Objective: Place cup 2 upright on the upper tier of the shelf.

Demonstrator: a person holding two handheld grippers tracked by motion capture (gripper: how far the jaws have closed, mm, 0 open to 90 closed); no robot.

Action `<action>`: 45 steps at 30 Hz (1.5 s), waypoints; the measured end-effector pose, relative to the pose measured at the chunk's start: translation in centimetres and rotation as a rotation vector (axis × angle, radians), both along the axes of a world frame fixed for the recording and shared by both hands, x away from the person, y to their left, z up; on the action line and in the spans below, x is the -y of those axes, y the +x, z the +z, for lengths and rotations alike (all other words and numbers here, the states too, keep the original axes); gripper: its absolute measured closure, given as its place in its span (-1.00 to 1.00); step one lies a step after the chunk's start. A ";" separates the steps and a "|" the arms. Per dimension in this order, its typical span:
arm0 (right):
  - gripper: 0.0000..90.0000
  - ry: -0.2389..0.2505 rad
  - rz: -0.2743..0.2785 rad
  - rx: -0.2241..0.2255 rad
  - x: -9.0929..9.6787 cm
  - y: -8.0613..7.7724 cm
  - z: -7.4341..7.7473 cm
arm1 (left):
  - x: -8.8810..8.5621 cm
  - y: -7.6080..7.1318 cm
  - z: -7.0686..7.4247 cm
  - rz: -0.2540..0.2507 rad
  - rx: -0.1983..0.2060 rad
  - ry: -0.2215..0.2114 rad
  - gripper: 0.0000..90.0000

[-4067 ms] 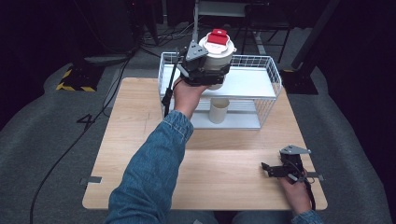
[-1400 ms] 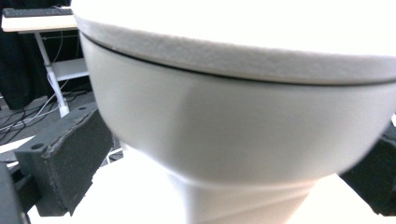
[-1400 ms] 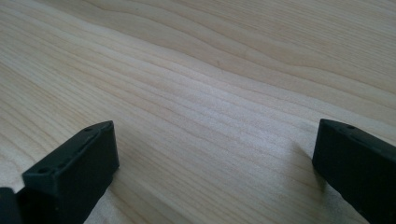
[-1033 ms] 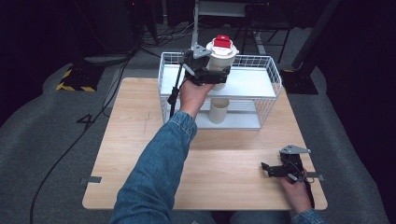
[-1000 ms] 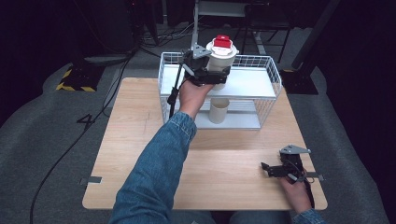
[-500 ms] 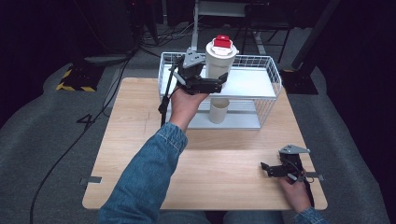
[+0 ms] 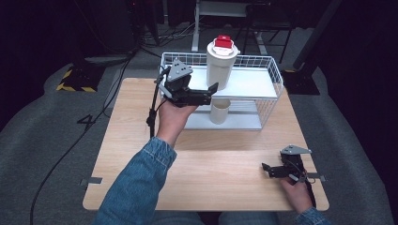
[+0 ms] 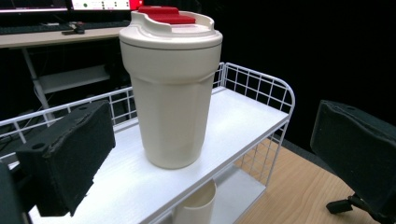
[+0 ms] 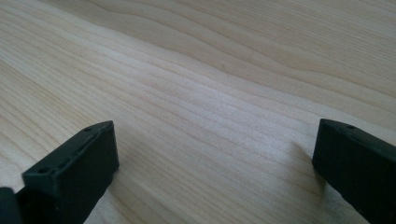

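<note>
Cream tumbler [image 7: 222, 62] with red lid [image 7: 223, 41] stands upright on top shelf [image 7: 248, 83] of white wire rack [image 7: 275, 75], at the 12 o'clock end of the bench [image 7: 225, 159], free of both grippers

Left gripper [image 7: 212, 92] held off the bench at the tumbler's 8 o'clock, jaws spread wide, nothing between them, tips just short of the tumbler's lower body, not touching it. In left gripper view the tumbler [image 8: 170, 88] stands centred between the two black pads [image 8: 70, 151], clear gaps on both sides; the lid [image 8: 168, 16] sits flush, the base flat on the white shelf [image 8: 233, 126], wire rim [image 8: 261, 86] behind it at 1 o'clock

Smaller cream cup [image 7: 219, 111] stands upright on the rack's lower shelf, directly under the tumbler, seen at 6 o'clock in left gripper view [image 8: 196, 210]

Right gripper [image 7: 266, 169] rests at the bench's 4 o'clock corner, well apart from the rack, hand [image 7: 295, 190] behind it, grey plate on top. Jaws wide, holding nothing; right gripper view has both pads [image 9: 74, 168] low over bare wood grain [image 9: 210, 93]

Denim sleeve [image 7: 136, 187] comes in from 6 o'clock toward the left gripper, black cable [image 7: 152, 110] hangs down from it to the bench
</note>
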State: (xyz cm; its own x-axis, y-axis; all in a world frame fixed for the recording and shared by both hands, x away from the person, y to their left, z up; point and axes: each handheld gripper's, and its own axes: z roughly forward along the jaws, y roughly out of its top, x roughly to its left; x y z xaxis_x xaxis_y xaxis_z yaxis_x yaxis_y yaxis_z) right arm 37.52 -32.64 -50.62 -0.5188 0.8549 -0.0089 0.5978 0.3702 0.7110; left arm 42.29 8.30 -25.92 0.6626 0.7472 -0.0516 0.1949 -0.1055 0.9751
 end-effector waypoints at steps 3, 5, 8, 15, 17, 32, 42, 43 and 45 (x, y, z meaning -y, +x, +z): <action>-0.99 0.000 0.001 -0.001 0.0 0.0 0.0 | -0.6 -0.9 -0.1 0.003 0.002 0.000 -0.99; -0.99 0.000 0.001 -0.001 0.0 0.0 0.0 | -1.0 -1.5 -0.2 0.004 0.005 0.000 -0.99; -0.99 0.000 0.001 -0.001 0.0 0.0 0.0 | -1.4 -2.3 -0.3 0.004 0.006 0.004 -0.99; -0.99 0.000 0.001 -0.001 0.0 0.0 0.0 | -2.4 -4.2 -0.9 -0.001 0.008 0.026 -0.99; -0.99 0.000 0.001 -0.001 -0.1 0.0 0.0 | -2.6 -4.6 -1.2 -0.001 0.007 0.032 -0.99; -0.99 0.000 0.001 -0.001 0.0 0.0 0.0 | -5.2 -7.4 -3.8 0.001 -0.046 0.060 -0.98; -0.99 0.000 0.001 -0.001 0.0 0.0 0.0 | -6.4 -9.1 -6.5 0.000 -0.083 0.102 -0.98; -0.99 0.000 0.001 -0.001 0.0 0.0 0.0 | -6.5 -9.2 -6.8 0.000 -0.085 0.104 -0.98; -0.99 -0.001 0.003 0.002 0.0 0.0 0.0 | -6.8 -9.5 -7.6 0.004 -0.092 0.113 -0.97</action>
State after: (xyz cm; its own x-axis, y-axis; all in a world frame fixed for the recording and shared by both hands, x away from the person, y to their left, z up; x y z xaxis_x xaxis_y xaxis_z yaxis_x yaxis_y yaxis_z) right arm 37.56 -32.61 -50.62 -0.5211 0.8534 -0.0105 0.5956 0.3725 0.7117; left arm 32.79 15.14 -33.47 0.6557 0.7545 -0.0275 0.2839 -0.2126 0.9350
